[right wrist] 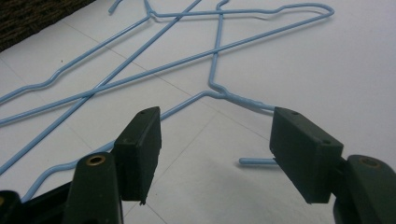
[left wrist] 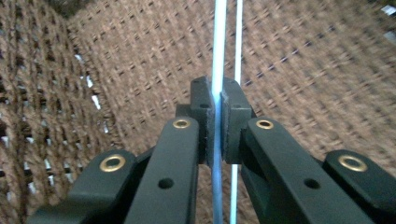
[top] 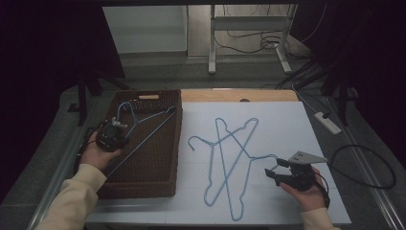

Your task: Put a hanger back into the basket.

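Note:
My left gripper hangs over the brown woven basket, shut on the thin wire of a blue hanger that slants across the basket. In the left gripper view the pads pinch that hanger's wire above the basket weave. Two more blue wire hangers lie crossed on the white mat. My right gripper stands open just right of them, low over the mat. In the right gripper view the hook's end of one hanger lies between the jaws, untouched.
A wooden board lies behind the mat. A white power strip and a looped black cable lie to the right of the table. A metal table frame stands on the floor beyond.

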### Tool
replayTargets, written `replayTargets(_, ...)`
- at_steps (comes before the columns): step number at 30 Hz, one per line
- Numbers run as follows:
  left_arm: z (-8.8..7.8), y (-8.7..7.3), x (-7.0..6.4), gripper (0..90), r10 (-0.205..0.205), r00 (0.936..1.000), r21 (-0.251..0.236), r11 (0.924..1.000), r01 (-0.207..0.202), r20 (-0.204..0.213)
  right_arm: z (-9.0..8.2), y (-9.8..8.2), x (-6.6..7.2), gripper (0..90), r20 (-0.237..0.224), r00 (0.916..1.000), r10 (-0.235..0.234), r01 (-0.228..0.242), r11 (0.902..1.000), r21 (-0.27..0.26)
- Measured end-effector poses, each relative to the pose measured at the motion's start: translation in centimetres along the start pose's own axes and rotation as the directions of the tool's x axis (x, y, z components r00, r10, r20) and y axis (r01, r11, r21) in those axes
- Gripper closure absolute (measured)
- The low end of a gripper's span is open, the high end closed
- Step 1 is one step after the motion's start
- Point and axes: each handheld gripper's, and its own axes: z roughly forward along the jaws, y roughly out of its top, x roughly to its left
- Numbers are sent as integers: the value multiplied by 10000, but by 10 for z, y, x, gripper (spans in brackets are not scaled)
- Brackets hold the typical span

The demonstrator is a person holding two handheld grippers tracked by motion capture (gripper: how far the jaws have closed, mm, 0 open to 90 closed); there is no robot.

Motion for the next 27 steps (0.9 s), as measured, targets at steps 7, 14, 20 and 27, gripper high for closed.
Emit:
replayTargets(7,3,0,5,773,-426,9981,182,9989,435,-436,0,0,0,348,0,10000,-24,24,10000,26)
replayTargets(14,-15,-2,4,467,-771,9948,-797,9942,718,-659,0,0,0,348,-1,10000,-30,30,10000,40)
replayTargets(20,-47,-2,-5,396,-526,9982,-2050,9777,458,-276,0,0,0,347,18,10000,-46,45,10000,67)
replayTargets(27,-76,-8,-22,364,-89,9994,-3120,9499,193,348,0,0,0,346,23,10000,-40,39,10000,61)
